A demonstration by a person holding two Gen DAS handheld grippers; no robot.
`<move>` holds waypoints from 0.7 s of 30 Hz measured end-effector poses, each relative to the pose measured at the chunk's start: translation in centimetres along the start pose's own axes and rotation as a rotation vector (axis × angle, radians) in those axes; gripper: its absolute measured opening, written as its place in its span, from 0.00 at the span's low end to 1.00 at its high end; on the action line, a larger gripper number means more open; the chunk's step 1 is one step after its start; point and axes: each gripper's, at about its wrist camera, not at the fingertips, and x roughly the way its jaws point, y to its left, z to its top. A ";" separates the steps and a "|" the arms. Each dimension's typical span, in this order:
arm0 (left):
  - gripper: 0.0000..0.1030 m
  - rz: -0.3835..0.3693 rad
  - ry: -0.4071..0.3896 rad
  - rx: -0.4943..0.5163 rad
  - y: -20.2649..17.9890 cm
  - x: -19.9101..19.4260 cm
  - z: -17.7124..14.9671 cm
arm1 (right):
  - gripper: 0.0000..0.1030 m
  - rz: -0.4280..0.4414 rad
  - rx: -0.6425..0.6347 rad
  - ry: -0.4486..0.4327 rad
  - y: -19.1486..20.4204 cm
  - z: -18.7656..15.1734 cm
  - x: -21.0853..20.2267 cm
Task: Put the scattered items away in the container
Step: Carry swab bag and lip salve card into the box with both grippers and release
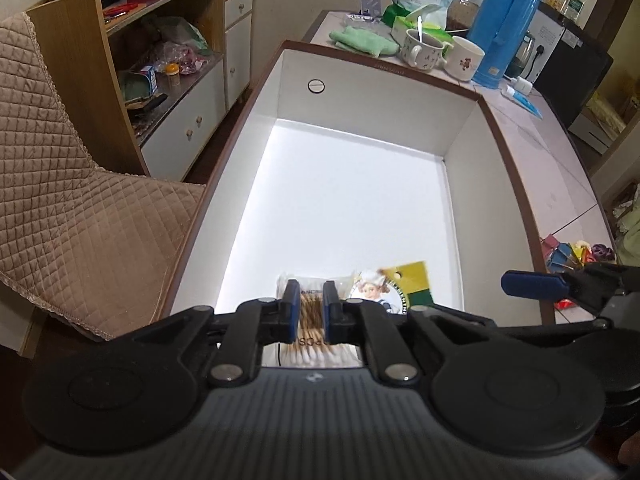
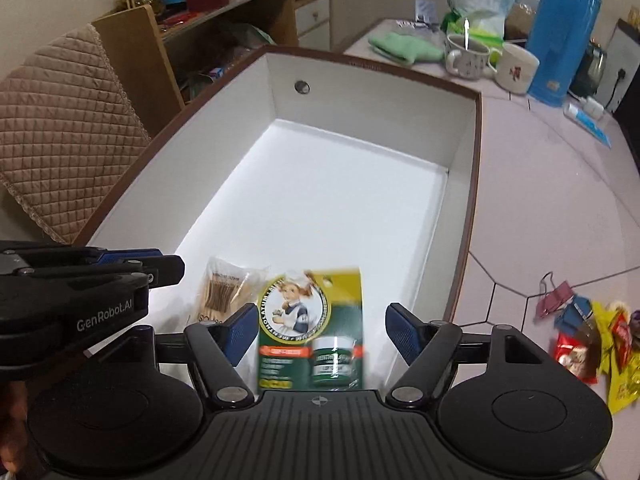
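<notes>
Left tool (image 1: 311,310): fingers nearly closed, clamped on the cotton swab packet (image 1: 310,308), low over the near end of the white box (image 1: 460,120). Right tool (image 2: 320,332): fingers spread wide, gripping nothing; the green-yellow ointment card (image 2: 312,320) sits blurred between them inside the box, just beside the swabs. Binder clips and wrappers (image 2: 588,340) remain on the counter (image 2: 540,200), near its right edge, outside the box.
</notes>
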 end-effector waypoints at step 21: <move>0.20 -0.035 -0.036 0.077 -2.0 -5.2 -1.2 | 0.71 0.061 0.051 -0.029 -0.6 -2.0 -5.9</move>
